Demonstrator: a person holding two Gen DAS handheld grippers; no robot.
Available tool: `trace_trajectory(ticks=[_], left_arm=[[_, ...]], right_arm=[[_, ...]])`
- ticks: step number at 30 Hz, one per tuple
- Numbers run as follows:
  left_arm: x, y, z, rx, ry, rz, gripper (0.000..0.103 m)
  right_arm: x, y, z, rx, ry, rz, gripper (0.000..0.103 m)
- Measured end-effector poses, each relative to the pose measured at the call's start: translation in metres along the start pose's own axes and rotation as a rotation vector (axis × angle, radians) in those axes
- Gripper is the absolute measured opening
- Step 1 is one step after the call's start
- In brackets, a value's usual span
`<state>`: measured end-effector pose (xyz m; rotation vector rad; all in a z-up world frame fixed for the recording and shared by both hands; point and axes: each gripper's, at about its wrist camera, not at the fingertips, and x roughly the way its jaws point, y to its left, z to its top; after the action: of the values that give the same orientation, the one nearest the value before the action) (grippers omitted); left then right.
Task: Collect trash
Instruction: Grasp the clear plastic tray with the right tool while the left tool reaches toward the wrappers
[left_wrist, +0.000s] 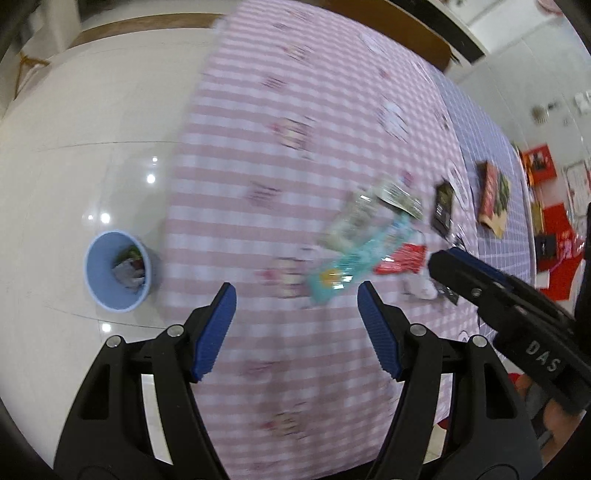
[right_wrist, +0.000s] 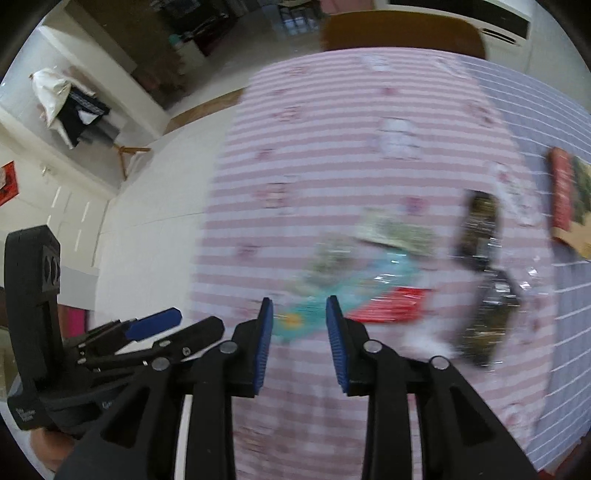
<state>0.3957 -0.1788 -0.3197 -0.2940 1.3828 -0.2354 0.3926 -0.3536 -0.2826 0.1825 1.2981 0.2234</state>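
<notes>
A crinkled teal plastic wrapper (left_wrist: 354, 258) lies among other litter on the pink checked tablecloth (left_wrist: 295, 147), below both downward-tilted grippers, the left gripper (left_wrist: 296, 325) spread wide and empty, the right gripper (right_wrist: 300, 343) narrowly parted, gripping nothing.

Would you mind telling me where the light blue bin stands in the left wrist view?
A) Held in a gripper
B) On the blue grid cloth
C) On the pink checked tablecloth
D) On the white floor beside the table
D: the light blue bin stands on the shiny white floor, left of the pink checked tablecloth, with crumpled trash already inside it.
</notes>
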Motion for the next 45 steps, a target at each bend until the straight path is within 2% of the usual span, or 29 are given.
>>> trace_trajectory(ticks=[4, 7, 10, 14, 21, 26, 31, 32, 34, 35, 37, 42, 45], left_arm=[[0.030, -0.050, -0.001, 0.017, 0.043, 0.009, 0.068], [0.046, -0.081, -0.001, 0.041, 0.061, 0.047, 0.068], [0.055, -0.100, -0.002, 0.050, 0.072, 0.058, 0.068], [0.065, -0.114, -0.002, 0.056, 0.085, 0.082, 0.068], [0.078, -0.118, 0.004, 0.037, 0.096, 0.120, 0.067], [0.083, -0.110, 0.010, 0.040, 0.095, 0.155, 0.067], [0.088, -0.111, 0.019, 0.092, 0.084, 0.185, 0.067], [0.090, -0.112, 0.021, 0.103, 0.085, 0.191, 0.067], [0.096, -0.114, 0.025, 0.126, 0.093, 0.198, 0.059], [0.100, -0.116, 0.026, 0.142, 0.100, 0.202, 0.058], [0.106, -0.119, 0.030, 0.172, 0.102, 0.224, 0.054], [0.116, -0.128, 0.036, 0.242, 0.102, 0.241, 0.052], [0.119, -0.132, 0.041, 0.269, 0.116, 0.217, 0.044]], right_arm=[[-0.011, -0.076, -0.011, 0.083, 0.014, -0.036, 0.034], [-0.016, -0.127, -0.020, 0.182, 0.012, -0.062, 0.041], [-0.019, -0.166, -0.028, 0.273, 0.011, -0.078, 0.042], [-0.012, -0.204, -0.034, 0.328, 0.044, -0.095, 0.042], [0.011, -0.227, -0.042, 0.375, 0.106, -0.062, 0.042], [0.018, -0.233, -0.038, 0.379, 0.108, -0.024, 0.041], [0.021, -0.235, -0.026, 0.381, 0.098, 0.008, 0.035], [0.023, -0.234, -0.023, 0.375, 0.098, 0.013, 0.031], [0.026, -0.232, -0.018, 0.364, 0.098, 0.031, 0.023], [0.028, -0.230, -0.015, 0.358, 0.098, 0.033, 0.012], [0.030, -0.227, -0.012, 0.349, 0.090, 0.044, 0.013], [0.029, -0.220, -0.005, 0.332, 0.067, 0.060, 0.009], [0.025, -0.215, 0.001, 0.332, 0.042, 0.080, 0.004]])
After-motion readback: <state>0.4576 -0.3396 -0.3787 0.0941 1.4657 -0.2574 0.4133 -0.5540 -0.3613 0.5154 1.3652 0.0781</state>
